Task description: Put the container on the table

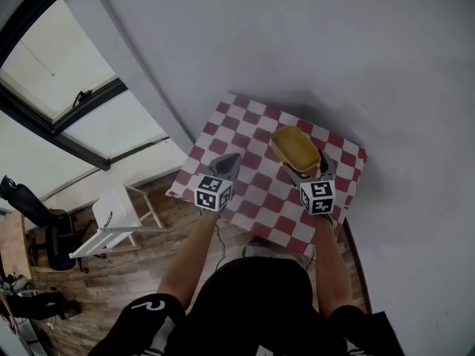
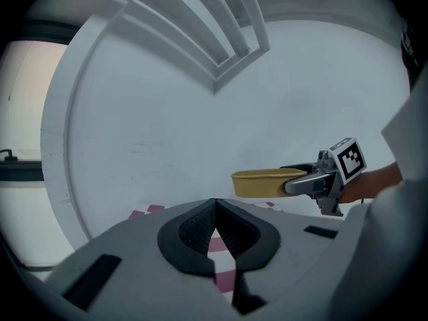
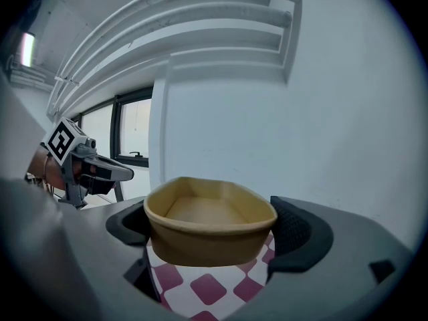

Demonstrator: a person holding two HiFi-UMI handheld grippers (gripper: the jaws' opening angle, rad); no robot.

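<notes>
our right gripper [image 1: 306, 167] pinches the yellow container [image 3: 208, 227] by its side walls, clear above the table's [image 1: 245, 199] far right corner. our left gripper [image 2: 215, 236] hangs pressed together, empty. we judge the container light, thin-walled and crushable, so the hold belongs gently under the rim.

in the left gripper view the body of the left gripper [image 2: 215, 209] hides most of the table [image 2: 148, 211], and the right gripper [image 2: 297, 180] covers one end of the container [image 2: 264, 183]. in the head view the person's arms [image 1: 194, 243] cross the table's front edge, and the dark objects [image 1: 33, 302] at lower left are too small to tell.
</notes>
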